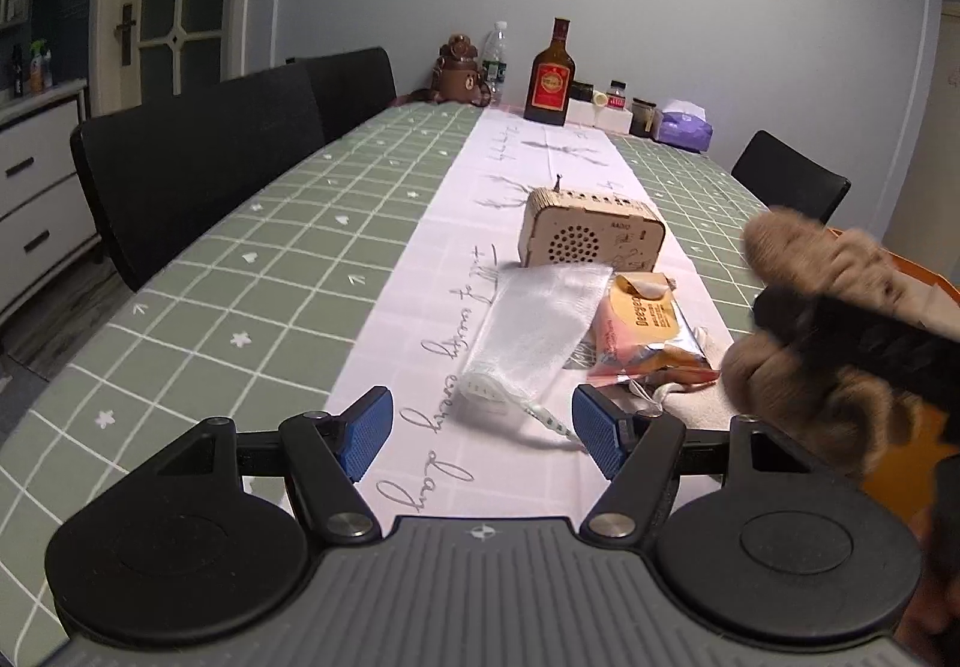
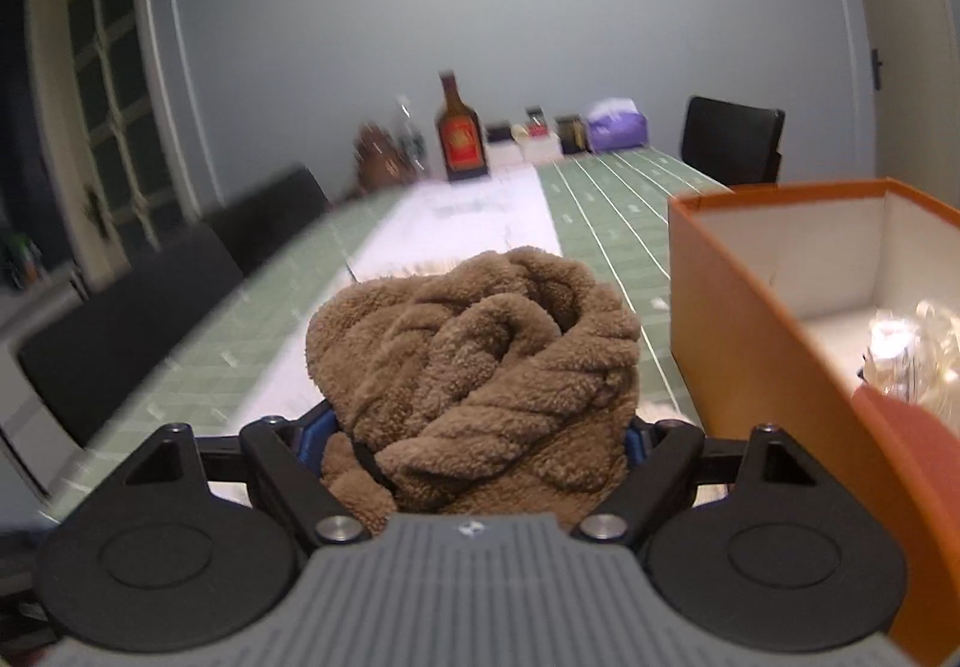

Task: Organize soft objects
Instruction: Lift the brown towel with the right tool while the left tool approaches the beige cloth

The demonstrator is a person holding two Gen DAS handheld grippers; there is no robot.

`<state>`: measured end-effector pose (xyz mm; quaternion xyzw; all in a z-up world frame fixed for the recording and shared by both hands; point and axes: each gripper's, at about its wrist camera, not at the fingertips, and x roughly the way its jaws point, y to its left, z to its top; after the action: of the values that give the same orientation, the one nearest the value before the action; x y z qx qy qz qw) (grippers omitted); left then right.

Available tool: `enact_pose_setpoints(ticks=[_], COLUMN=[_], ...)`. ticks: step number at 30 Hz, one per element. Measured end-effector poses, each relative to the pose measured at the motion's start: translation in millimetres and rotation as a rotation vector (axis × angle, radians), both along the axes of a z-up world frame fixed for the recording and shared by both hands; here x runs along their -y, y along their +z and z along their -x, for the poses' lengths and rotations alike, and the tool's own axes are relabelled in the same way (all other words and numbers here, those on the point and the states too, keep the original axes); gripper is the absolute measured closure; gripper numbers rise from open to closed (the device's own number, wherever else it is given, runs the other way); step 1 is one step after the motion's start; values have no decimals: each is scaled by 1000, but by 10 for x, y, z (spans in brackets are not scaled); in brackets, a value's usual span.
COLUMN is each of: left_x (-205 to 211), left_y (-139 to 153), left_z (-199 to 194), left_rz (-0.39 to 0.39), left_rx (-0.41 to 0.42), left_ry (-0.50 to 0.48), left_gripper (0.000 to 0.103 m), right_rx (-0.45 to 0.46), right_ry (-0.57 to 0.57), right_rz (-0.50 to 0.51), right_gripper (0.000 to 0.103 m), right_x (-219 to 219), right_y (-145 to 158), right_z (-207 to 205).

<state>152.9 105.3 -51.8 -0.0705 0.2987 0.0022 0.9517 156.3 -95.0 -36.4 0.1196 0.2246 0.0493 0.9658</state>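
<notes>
The brown fleece bundle (image 2: 474, 367) is sitting bunched between the fingers of the right gripper (image 2: 480, 442), which are closing on its lower folds and carrying it above the table, just left of the orange box (image 2: 756, 319). Most of the cloth is spilling up and forward of the grip rather than lying inside it, so a loose fold is likely to sag, snag the near wall of the box on the way over, and either drag the bundle out of the grip or leave it draped on the rim. The box is already holding something pale and shiny in its far corner, and the bundle landing on it could be crushing or burying it. The left gripper (image 1: 480, 430) is hovering low over the white runner with its blue pads (image 1: 366, 430) spread wide and holding nothing, pointing at the white mesh pouch (image 1: 534, 331) and the snack packet (image 1: 645, 325), both lying just in front of the wooden radio (image 1: 591, 235). A pale cloth (image 1: 690, 397) is lying partly tucked under that packet, its extent unclear. The right view is blurring with motion, so the bottle (image 1: 552, 78) and jars at the far end are smearing. The right gripper's pads are almost wholly buried in fleece, and the box contents are too washed out to name.
</notes>
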Motion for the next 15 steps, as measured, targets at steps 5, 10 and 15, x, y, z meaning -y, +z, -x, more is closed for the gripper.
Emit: enact_pose_setpoints(ticks=[5, 10, 15], left_x=[127, 434, 801], left_y=[-84, -192, -330], left_z=[-92, -132, -211], left_rz=[86, 140, 138], left_rx=[-69, -81, -97], left_ry=[-11, -86, -138], left_gripper=[22, 22, 22], right_rx=[73, 121, 153], right_ry=[11, -60, -146], right_rz=[10, 1, 1], right_gripper=[20, 20, 20], right_x=[253, 615, 930], right_y=[293, 458, 488], right_z=[179, 305, 418])
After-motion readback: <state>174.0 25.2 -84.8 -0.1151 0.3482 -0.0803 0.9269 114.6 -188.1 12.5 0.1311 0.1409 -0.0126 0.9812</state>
